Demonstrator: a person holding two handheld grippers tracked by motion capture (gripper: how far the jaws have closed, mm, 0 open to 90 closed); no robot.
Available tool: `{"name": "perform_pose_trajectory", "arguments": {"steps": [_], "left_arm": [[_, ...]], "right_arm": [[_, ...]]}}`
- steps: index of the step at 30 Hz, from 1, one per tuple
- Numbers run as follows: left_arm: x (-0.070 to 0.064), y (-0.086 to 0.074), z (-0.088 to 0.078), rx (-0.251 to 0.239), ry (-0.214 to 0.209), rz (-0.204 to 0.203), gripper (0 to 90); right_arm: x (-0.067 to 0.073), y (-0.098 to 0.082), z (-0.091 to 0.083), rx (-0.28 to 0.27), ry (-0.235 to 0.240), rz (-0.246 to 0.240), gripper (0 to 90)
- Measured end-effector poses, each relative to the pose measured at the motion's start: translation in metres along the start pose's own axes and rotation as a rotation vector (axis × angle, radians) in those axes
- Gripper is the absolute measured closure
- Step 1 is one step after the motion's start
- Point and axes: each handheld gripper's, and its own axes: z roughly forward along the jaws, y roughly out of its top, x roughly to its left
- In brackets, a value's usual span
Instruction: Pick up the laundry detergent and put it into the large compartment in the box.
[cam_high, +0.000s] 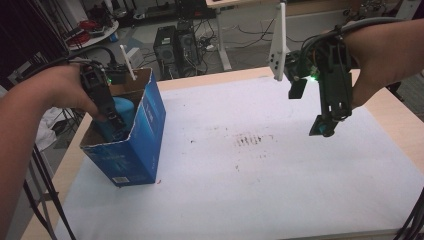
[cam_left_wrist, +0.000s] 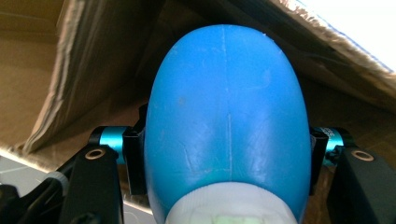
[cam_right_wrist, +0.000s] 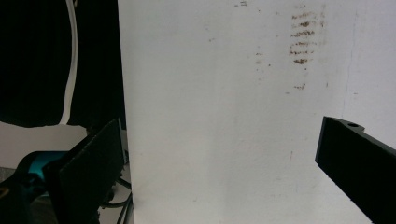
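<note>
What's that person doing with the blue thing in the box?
A person holds a gripper in each hand at a table covered with a white sheet. The left gripper is shut on a smooth, rounded blue plastic bottle and reaches down into the open blue cardboard box at the left of the table, so the bottle sits inside the box. The right gripper hangs above the sheet with its jaws open and nothing between them.
</note>
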Motion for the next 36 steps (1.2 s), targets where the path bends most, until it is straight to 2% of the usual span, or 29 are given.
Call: {"name": "perform_pose_trajectory", "arguments": {"steps": [3, 7, 17, 26, 33, 36], "left_arm": [[0.000, 0.001, 0.006, 0.009, 0.002, 0.018, 38.3], [0.000, 0.000, 0.013, 0.008, -0.002, 0.019, 38.3], [-0.004, -0.001, 0.014, -0.003, 0.014, 0.034, 38.1], [-0.005, 0.002, 0.015, -0.002, 0.012, 0.029, 37.8], [-0.004, 0.000, 0.012, -0.016, 0.016, 0.015, 32.8], [-0.005, -0.001, 0.009, -0.006, 0.018, 0.011, 30.9]], "right_arm": [[0.000, 0.000, 0.000, -0.002, 0.002, 0.001, 0.6], [0.000, 0.000, 0.002, -0.002, 0.002, -0.002, 0.6], [-0.001, 0.001, 0.002, -0.005, 0.005, -0.002, 0.7], [0.001, 0.001, 0.003, -0.006, 0.005, -0.001, 0.6], [0.002, -0.001, 0.001, -0.008, 0.002, -0.001, 0.6], [0.002, -0.001, 0.001, -0.009, 0.001, 0.002, 0.7]]}}
